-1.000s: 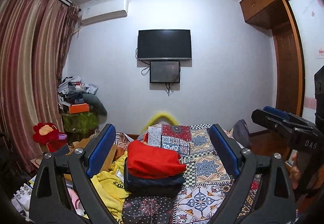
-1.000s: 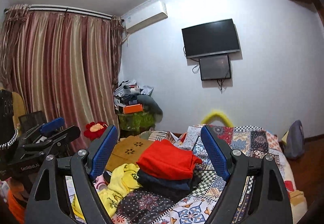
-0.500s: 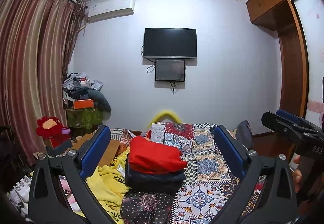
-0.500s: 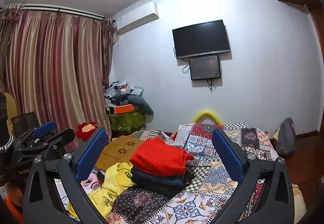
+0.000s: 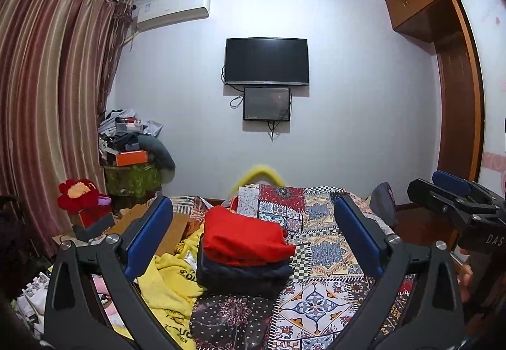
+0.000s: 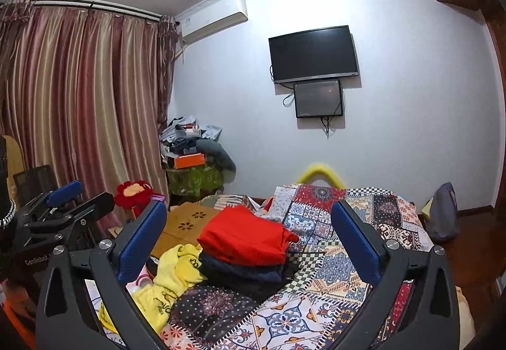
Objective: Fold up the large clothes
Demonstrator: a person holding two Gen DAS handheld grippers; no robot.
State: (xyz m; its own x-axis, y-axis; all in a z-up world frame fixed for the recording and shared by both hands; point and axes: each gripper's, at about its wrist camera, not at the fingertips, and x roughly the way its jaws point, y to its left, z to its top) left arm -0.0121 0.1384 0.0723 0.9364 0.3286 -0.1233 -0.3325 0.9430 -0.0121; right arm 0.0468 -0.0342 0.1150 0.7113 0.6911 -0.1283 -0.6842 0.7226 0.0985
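Folded stack sat on the patchwork quilt
Soft red garment topped dark folds; both grippers' blue-padded fingers stood wide apart, empty.

I see open air ahead of both grippers, down to the patchwork bedspread. The folded red garment on its dark stack blocks the middle; the yellow garment clutters the left. To the stack's right the bedspread lies bare.
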